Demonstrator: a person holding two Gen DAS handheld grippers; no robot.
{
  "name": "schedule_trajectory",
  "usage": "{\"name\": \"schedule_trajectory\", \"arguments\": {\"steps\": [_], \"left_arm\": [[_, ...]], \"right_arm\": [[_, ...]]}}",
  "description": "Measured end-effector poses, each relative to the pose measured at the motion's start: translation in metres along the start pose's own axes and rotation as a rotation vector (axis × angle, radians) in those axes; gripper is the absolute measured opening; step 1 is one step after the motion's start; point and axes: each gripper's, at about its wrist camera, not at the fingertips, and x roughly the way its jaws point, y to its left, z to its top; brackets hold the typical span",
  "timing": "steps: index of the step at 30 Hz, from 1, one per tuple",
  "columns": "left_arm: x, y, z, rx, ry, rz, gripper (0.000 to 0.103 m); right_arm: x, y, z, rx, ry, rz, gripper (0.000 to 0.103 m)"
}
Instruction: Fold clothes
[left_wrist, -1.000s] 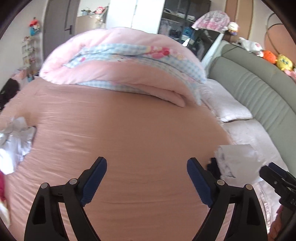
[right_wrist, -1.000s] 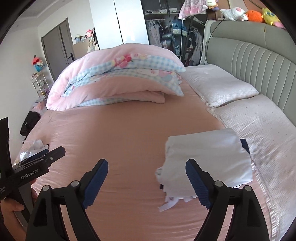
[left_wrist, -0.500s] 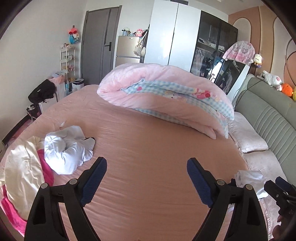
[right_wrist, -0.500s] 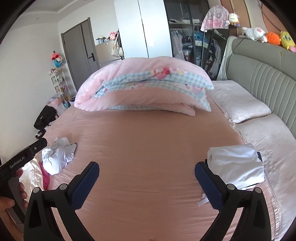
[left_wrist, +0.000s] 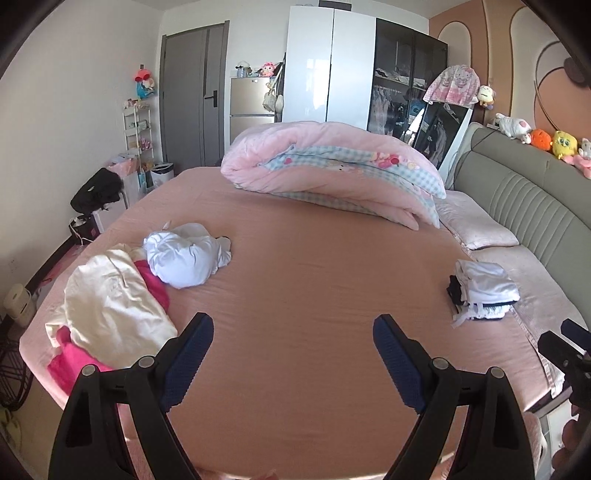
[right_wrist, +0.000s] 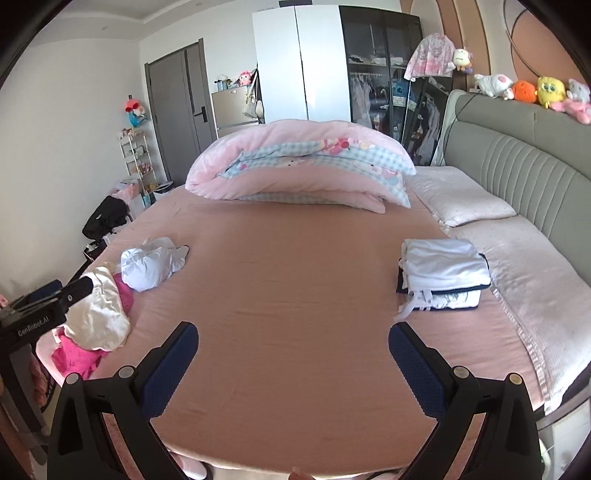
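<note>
Left wrist view – left gripper (left_wrist: 293, 341) pulled back further, folded stack (left_wrist: 482, 288) smaller.

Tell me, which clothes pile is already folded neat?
The white stack beside the pillows: flat, squared layers. The white bundle and cream-and-pink heap are crumpled.

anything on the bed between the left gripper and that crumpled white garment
Nothing visible does. The left gripper is open over bare pink sheet, and the crumpled white garment lies ahead to its left. The cream and pink clothes pile sits beside that path, touching the garment's near-left side.
</note>
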Motion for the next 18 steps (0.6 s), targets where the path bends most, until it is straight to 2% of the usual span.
{"name": "schedule_trajectory", "arguments": {"steps": [3, 5, 8, 10, 12, 15, 18], "left_arm": [[-0.018, -0.005, -0.030, -0.006, 0.031, -0.007, 0.089], [-0.029, -0.008, -0.050, -0.012, 0.042, 0.025, 0.089], [-0.037, -0.012, -0.071, 0.026, 0.055, 0.024, 0.089], [-0.035, -0.012, -0.077, 0.031, 0.068, 0.041, 0.089], [-0.033, -0.009, -0.078, 0.009, 0.069, 0.036, 0.089], [-0.033, -0.010, -0.077, -0.010, 0.061, 0.008, 0.089], [-0.032, -0.016, -0.077, 0.011, 0.051, 0.022, 0.089]], "right_arm": [[-0.018, 0.010, -0.021, -0.004, -0.029, -0.063, 0.103], [-0.022, 0.014, -0.035, 0.022, -0.023, -0.109, 0.103], [-0.023, 0.024, -0.059, 0.020, 0.022, -0.085, 0.103], [-0.023, 0.030, -0.074, -0.001, 0.055, -0.069, 0.103], [-0.019, 0.036, -0.084, -0.058, 0.086, -0.090, 0.103], [-0.016, 0.035, -0.088, -0.053, 0.113, -0.064, 0.103], [-0.016, 0.035, -0.086, -0.050, 0.108, -0.074, 0.103]]}}
